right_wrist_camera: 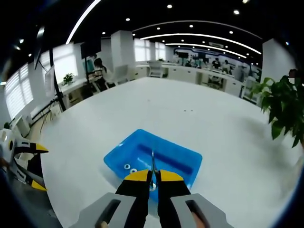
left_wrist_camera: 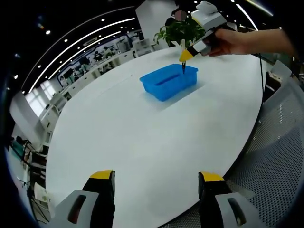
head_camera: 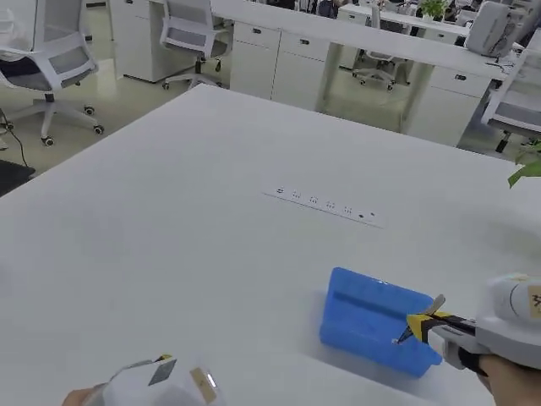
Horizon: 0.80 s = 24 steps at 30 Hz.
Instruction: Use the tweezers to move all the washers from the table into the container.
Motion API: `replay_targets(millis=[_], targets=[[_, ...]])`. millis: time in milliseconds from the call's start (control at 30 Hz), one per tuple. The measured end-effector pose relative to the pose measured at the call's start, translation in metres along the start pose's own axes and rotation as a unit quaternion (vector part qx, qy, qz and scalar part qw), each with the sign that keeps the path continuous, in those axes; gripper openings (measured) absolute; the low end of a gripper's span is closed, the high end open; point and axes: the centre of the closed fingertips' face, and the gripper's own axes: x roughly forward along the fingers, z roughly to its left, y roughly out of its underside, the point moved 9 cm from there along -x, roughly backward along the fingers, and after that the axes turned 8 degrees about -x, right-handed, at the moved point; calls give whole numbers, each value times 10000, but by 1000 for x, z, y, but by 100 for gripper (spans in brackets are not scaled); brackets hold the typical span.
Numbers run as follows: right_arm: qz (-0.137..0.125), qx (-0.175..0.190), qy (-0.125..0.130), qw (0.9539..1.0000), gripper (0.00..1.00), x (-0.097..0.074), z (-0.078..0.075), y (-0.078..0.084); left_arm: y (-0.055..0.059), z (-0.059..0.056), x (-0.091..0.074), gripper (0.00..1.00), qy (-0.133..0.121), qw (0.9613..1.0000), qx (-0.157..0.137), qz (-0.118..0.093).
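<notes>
container (right_wrist_camera: 186,157): lower centre, just ahead of right tongs (right_wrist_camera: 152,176); blue, two washers (right_wrist_camera: 127,166) inside
right tongs: clamped on tweezers (right_wrist_camera: 153,162)
left tongs (left_wrist_camera: 156,176): apart

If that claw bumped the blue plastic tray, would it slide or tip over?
Probably slide rather than tip: the blue rectangular plastic tray sits low and wide on the smooth white table. It looks thin-walled, so likely light and easily shoved. The small round washers inside would probably skitter about.
</notes>
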Motion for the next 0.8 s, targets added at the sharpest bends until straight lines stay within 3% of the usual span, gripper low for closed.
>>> replay_targets(millis=[800], targets=[[247, 18, -17, 9997, 2, 14, 6, 19, 1, -1, 1, 72, 38, 9999, 40, 93]])
